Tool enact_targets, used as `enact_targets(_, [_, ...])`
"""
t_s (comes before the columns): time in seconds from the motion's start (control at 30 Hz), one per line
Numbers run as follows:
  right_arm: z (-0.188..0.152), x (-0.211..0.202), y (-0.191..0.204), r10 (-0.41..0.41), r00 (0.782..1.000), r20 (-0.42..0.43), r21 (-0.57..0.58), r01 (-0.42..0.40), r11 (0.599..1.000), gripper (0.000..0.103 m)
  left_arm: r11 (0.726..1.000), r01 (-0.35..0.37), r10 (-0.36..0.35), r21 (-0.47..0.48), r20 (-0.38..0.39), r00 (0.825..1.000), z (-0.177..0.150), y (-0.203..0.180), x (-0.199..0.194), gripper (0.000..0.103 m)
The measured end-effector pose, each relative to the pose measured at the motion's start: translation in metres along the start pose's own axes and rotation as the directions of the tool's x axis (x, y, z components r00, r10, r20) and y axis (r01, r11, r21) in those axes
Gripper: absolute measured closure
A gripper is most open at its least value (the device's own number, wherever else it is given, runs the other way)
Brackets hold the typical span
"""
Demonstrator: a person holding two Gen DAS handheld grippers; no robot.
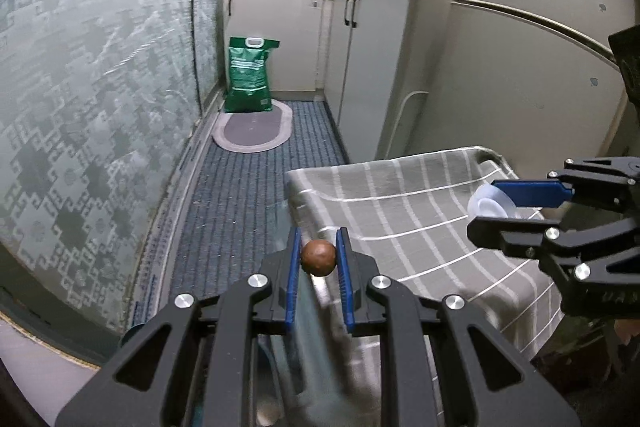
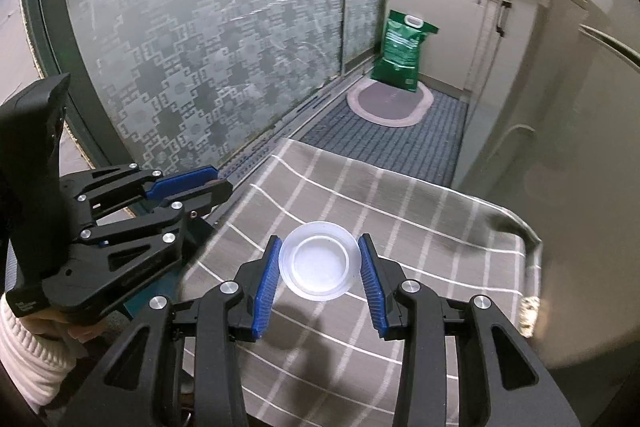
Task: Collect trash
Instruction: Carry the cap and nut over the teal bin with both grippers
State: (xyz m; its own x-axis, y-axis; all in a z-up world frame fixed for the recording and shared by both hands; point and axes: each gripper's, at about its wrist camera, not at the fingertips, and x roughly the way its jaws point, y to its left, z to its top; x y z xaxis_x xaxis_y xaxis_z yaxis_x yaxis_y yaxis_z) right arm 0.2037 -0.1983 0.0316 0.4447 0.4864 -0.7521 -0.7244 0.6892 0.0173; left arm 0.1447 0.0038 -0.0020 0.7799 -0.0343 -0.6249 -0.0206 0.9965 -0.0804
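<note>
My left gripper (image 1: pixel 318 255) is shut on a small brown ball (image 1: pixel 318 257), held past the left edge of a table covered with a grey checked cloth (image 1: pixel 404 211). My right gripper (image 2: pixel 319 265) is shut on a white translucent plastic cup (image 2: pixel 319 263), seen end-on, held above the cloth (image 2: pixel 360 195). The right gripper also shows in the left wrist view (image 1: pixel 496 205) with the cup (image 1: pixel 490 203). The left gripper shows at the left of the right wrist view (image 2: pixel 216 183). A blurred teal container (image 1: pixel 312 347) lies below the left gripper.
A frosted patterned glass door (image 1: pixel 100 99) runs along the left. A blue ribbed mat (image 1: pixel 248 187) covers the floor. A green sack (image 1: pixel 248 75) and an oval rug (image 1: pixel 252 129) lie at the far end. White cabinets (image 1: pixel 372 59) and a fridge (image 1: pixel 532 47) stand on the right.
</note>
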Motion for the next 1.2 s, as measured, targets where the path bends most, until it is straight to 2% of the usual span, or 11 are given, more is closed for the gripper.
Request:
enact_targets(0.63, [0.038,0.03,0.075,0.095,0.995,-0.01,-0.082,-0.095,0.992,0.064,0.997,-0.072,0.069,-0.026,-0.118,0.991,-0.052,0.08,-0.007,0.084])
enact_targets(0.93, [0.046,0.051,0.103,0.116,0.992,-0.046,-0.111,-0.12,0.987,0.064,0.994,-0.099,0.089,-0.052,-0.177,0.98,-0.08,0.113,-0.006,0.084])
enact_targets(1.2, [0.045,0.069,0.126,0.123,0.989,-0.084,-0.139,-0.134,0.981,0.064,0.993,-0.097,0.078,-0.066,-0.247,0.966,-0.106,0.134,0.002,0.084])
